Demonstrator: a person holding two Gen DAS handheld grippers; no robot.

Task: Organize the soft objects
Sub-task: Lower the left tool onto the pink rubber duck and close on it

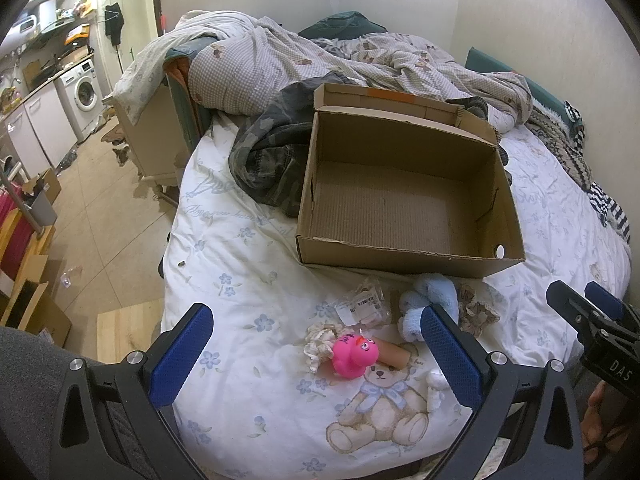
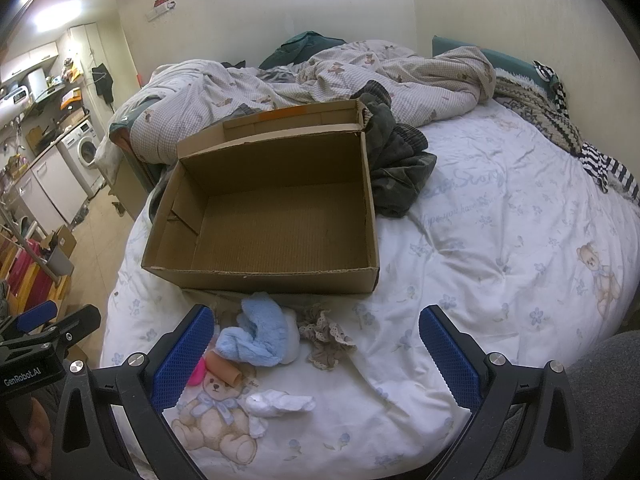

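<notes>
The bed [image 1: 280, 420] served as the work surface, its white floral cover with a printed bear left bare along the near edge; the rumpled checked duvet [image 1: 280, 56] and a dark camouflage garment [image 1: 272, 160] were pushed to the far side, apparently to keep the front free.

A cardboard box [image 1: 404, 254] lay open on the cover with its lid folded back. It was empty, which suggests it was set there as the receptacle and that nothing had yet been sorted. Its low front wall faced the operator, a sensible orientation for dropping items in from the near side.

The soft objects lay loose in a cluster just before that wall. The largest, a light blue fluffy item [image 2: 260, 332], sat nearest the box. Beside it lay a brown lace-trimmed scrunchie [image 2: 328, 340], and toward the near edge a white sock-like piece [image 2: 280, 402]. To the left were a cream scrunchie [image 1: 320, 342], a clear plastic packet [image 1: 362, 306], a pink rubber duck [image 1: 354, 356] and a tan cardboard tube [image 1: 394, 354] touching the duck.

The left gripper [image 1: 316, 364] stood with jaws spread wide and nothing between them, framing the duck and cream scrunchie. The right gripper [image 2: 312, 364] was likewise released and unloaded, framing the blue item and brown scrunchie. Neither touched anything; both appeared poised for a first pick.
</notes>
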